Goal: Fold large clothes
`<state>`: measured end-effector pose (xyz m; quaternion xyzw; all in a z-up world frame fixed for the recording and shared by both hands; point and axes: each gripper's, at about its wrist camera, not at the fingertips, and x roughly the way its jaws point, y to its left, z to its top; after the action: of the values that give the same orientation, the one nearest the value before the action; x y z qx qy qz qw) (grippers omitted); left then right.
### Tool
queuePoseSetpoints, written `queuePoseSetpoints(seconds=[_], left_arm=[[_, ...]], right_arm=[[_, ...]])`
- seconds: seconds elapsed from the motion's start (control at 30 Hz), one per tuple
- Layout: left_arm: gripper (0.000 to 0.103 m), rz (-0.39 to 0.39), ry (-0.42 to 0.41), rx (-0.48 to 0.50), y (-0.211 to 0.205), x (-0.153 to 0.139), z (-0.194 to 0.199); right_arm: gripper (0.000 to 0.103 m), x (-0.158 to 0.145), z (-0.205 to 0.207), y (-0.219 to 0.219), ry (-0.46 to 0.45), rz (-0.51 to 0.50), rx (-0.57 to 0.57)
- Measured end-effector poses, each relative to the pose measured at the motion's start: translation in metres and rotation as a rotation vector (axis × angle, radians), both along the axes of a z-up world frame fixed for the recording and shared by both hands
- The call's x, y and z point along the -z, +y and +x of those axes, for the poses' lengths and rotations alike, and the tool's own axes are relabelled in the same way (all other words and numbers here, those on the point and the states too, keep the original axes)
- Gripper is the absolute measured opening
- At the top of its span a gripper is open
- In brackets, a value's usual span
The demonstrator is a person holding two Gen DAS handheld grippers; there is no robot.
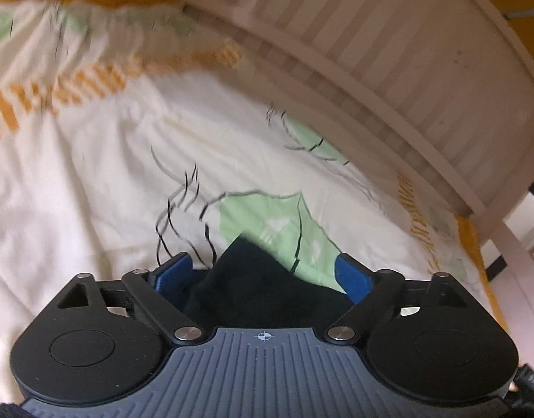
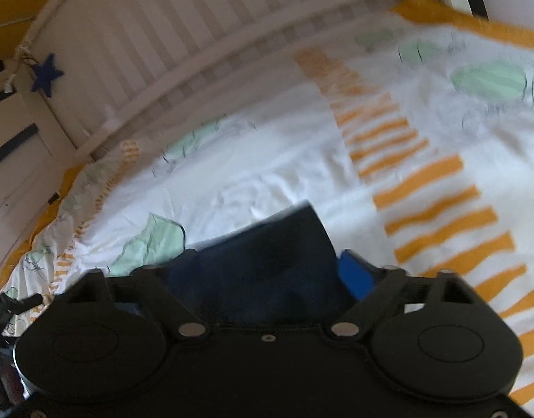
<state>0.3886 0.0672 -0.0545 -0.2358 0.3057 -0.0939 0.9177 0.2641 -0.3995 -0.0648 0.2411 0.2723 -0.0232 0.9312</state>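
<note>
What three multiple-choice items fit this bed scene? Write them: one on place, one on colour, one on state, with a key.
1. Where does the dark garment sit in the left wrist view?
A. between the left gripper fingers
B. over the slatted headboard
C. on the floor

2. What colour are the bedsheet stripes?
A. red
B. orange
C. purple

3. How do the right gripper fingers stand?
A. spread wide, cloth between them
B. pressed together
C. out of view

Key: A, cloth bunches between the blue pads; B, orange bars cross the white sheet; A, the dark garment fills the wide gap.
</note>
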Motion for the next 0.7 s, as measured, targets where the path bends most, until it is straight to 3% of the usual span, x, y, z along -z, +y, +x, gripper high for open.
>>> queuePoseSetpoints(seconds=[0.1, 0.2, 0.43, 0.53, 0.7], left_arm=[[0.102, 0.071, -0.017, 0.056, -0.012, -0.012, -0.016], [0.103, 0.181, -0.029, 0.120, -0.034, -0.015, -0.033], [0.103, 0.401, -0.057, 0.269, -0.086, 0.005, -0.063], [0.103, 0.435, -0.028, 0.304, -0.096, 0.019, -0.059], [0.103, 0.452, 0.025, 0.284, -0.097, 0.035, -0.037]], right_arm=[[0.091, -0.012, -0.012, 0.008, -0.024, -0.052, -0.007], [0.098, -0.017, -0.025, 0.028, -0.034, -0.121, -0.055], [0.102, -0.004, -0.038, 0.091, 0.018, -0.264, -0.182], [0.102, 0.002, -0.034, 0.113, 0.037, -0.311, -0.238], [0.102, 0.012, -0.013, 0.131, 0.065, -0.380, -0.280]])
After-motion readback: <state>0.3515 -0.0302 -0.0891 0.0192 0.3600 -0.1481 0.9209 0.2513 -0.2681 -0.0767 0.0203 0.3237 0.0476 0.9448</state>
